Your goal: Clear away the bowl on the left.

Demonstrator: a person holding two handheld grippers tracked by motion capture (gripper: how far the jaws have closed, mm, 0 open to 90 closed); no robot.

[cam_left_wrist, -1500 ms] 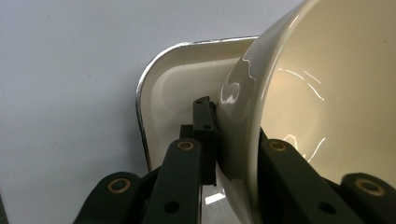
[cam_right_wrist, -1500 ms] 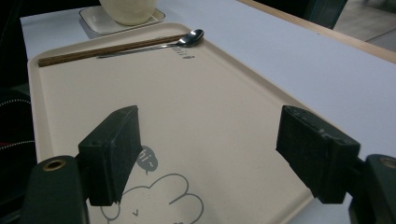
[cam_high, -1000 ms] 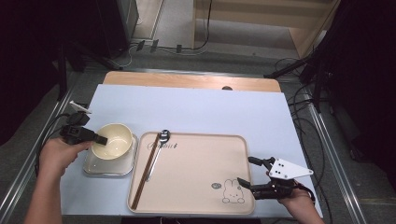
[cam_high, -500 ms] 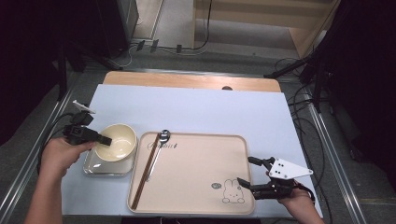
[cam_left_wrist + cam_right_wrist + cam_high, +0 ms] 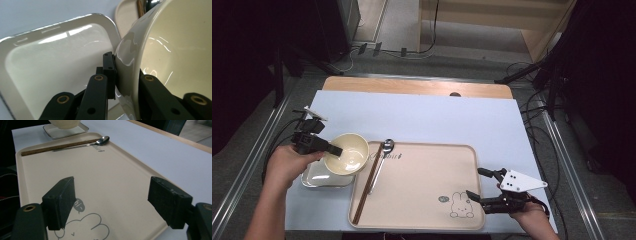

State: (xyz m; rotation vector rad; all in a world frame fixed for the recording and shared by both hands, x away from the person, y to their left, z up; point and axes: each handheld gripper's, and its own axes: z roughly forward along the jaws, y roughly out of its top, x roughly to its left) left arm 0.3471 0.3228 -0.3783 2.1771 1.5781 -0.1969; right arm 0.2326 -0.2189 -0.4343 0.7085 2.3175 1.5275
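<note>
Pale blue covering is lying over the worktop [image 5: 437,120]. Nearest the person, the right tool [image 5: 486,186] is sitting at the near right corner of the tan tray [image 5: 422,185], with its jaws standing wide apart and nothing between them. A little bunny drawing [image 5: 458,205] is showing on the tray just beside it. Brown chopsticks [image 5: 366,189] and a shiny spoon [image 5: 379,165] are lying side by side on the tray's left part. Farther left, the left tool [image 5: 334,149] is clamping the rim of the cream bowl [image 5: 347,152], one jaw inside and one outside. It is holding the bowl tilted above the small white dish [image 5: 319,177].
</note>
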